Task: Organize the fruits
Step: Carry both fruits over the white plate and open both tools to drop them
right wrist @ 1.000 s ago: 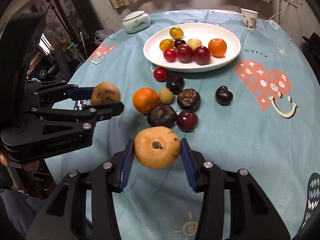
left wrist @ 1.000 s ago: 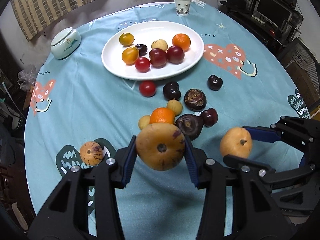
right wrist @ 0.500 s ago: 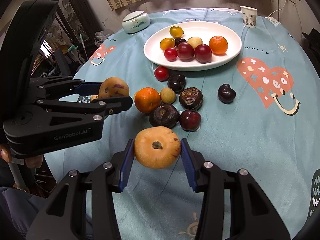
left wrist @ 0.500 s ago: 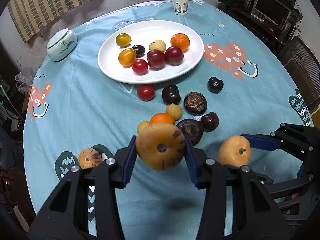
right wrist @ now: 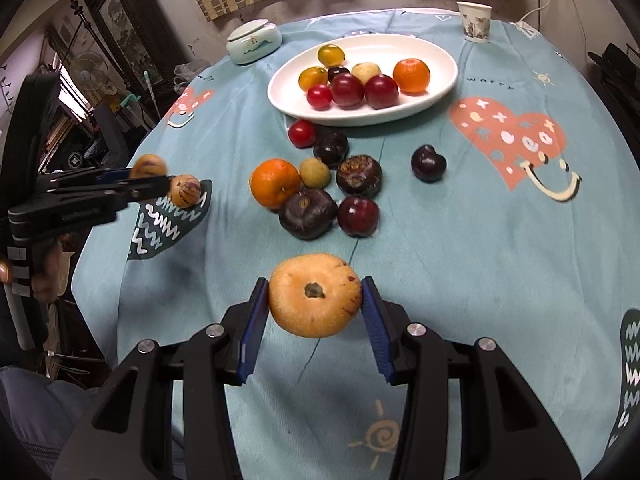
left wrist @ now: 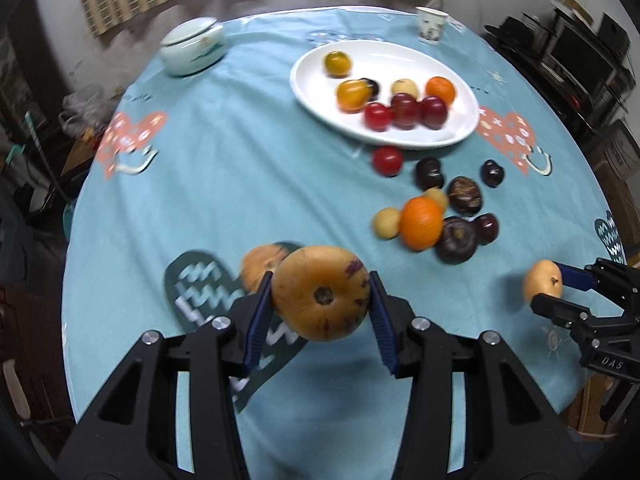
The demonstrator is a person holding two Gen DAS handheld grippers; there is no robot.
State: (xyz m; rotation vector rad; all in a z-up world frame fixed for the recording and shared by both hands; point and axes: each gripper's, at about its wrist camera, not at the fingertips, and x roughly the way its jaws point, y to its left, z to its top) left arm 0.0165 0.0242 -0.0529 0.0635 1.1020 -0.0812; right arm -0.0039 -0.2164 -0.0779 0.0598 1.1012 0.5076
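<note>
My left gripper (left wrist: 320, 308) is shut on a tan melon with purple streaks (left wrist: 320, 298), held above the table's near left. A similar streaked melon (left wrist: 262, 266) lies on the cloth just behind it and also shows in the right wrist view (right wrist: 185, 191). My right gripper (right wrist: 314, 300) is shut on a yellow-orange melon (right wrist: 314, 295), held above the near edge; it also shows in the left wrist view (left wrist: 543, 281). A white plate (right wrist: 440, 92) with several fruits sits at the far middle. Loose fruits, among them an orange (right wrist: 275, 183) and a dark purple fruit (right wrist: 307, 213), lie in front of the plate.
A lidded ceramic jar (right wrist: 253, 43) stands at the far left and a paper cup (right wrist: 474, 21) at the far right. The round table has a teal cloth (right wrist: 500, 240). Furniture crowds the room on both sides.
My left gripper has swung left with its melon, toward the streaked melon on the cloth. The right gripper has stayed near the front edge with its melon.
</note>
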